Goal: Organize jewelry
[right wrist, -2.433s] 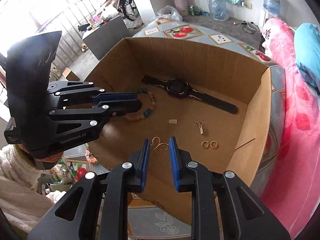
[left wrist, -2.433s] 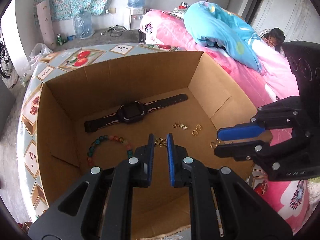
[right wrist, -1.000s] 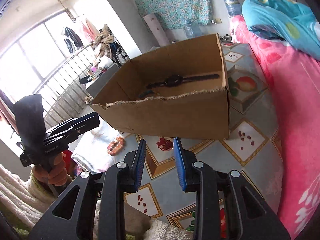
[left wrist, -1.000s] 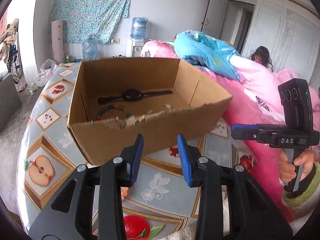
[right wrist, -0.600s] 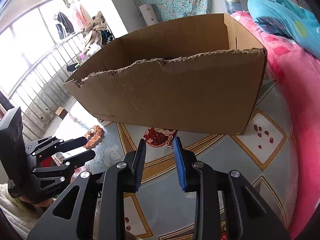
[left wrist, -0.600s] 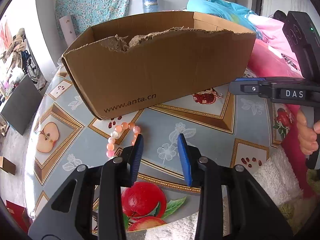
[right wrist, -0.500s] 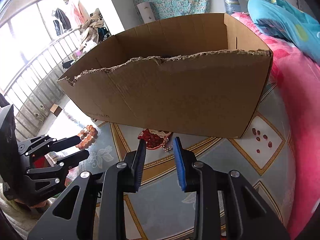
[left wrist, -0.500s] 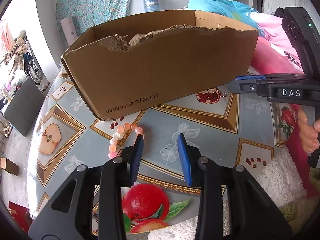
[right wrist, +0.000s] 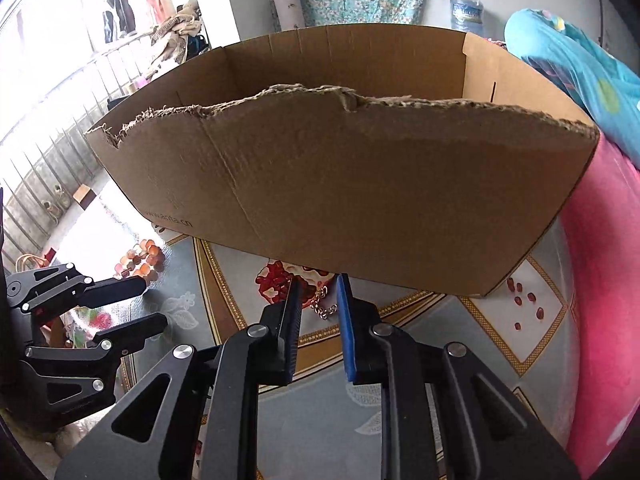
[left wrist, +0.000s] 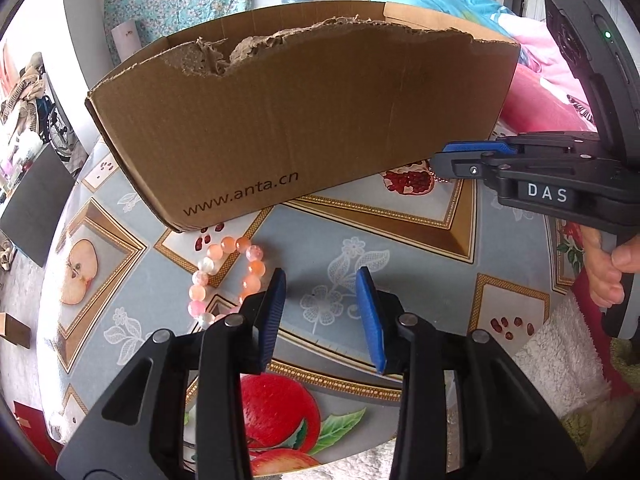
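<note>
Both tools are down low over the table [left wrist: 400,240], in front of the cardboard box [left wrist: 304,120]. The left tool [left wrist: 320,280] is apart and empty, the pink bead bracelet [left wrist: 224,276] lying just beside its left finger. The right tool [right wrist: 318,284] has just been closing around a gold chain [right wrist: 322,306]; whether the pads actually pinch it, I can't quite tell.

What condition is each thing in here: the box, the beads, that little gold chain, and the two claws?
cardboard box: open-topped, near rim torn.
pink bead bracelet: lying loose on table.
gold chain: on table, between right claw's tips.
left gripper: open, empty.
right gripper: jaws just closing, not yet gripping chain.
</note>
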The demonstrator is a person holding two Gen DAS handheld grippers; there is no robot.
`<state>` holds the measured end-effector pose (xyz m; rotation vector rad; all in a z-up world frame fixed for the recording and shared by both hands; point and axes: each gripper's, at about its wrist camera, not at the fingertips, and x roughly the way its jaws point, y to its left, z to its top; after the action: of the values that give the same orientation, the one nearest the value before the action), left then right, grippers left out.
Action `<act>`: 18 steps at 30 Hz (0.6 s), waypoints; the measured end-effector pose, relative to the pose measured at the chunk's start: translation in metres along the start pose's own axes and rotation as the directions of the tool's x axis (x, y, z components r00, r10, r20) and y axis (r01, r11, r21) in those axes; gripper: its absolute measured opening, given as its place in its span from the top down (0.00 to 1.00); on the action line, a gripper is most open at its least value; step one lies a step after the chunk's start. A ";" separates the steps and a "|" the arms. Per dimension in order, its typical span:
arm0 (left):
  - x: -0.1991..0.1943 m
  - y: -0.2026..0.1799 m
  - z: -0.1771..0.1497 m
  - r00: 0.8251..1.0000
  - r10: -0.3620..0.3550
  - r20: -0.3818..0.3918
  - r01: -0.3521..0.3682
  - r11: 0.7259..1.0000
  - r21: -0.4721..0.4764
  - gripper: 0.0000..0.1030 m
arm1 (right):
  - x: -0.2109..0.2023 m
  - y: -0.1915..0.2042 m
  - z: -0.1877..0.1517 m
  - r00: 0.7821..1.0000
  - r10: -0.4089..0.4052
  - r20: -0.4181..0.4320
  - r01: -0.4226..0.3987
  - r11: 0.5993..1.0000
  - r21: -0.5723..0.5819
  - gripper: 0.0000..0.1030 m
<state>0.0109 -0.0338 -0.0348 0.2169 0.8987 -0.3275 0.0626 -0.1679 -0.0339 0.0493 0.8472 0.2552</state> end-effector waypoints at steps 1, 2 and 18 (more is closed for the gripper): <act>0.001 -0.001 0.001 1.000 0.000 0.000 0.000 1.000 -0.001 0.66 | 0.003 0.001 0.001 1.000 -0.004 -0.006 0.004 1.000 -0.003 0.89; 0.001 -0.002 0.002 1.000 -0.001 0.000 0.001 1.000 -0.003 0.66 | 0.007 0.002 0.001 1.000 -0.009 -0.018 0.009 1.000 -0.004 0.93; 0.002 0.012 0.003 1.000 -0.022 0.005 0.023 0.999 -0.037 0.65 | -0.011 -0.005 -0.035 0.995 0.033 -0.095 -0.024 0.996 0.087 0.97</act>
<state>0.0186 -0.0242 -0.0341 0.1722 0.9030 -0.3320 0.0303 -0.1778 -0.0496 0.1305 0.9534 0.2494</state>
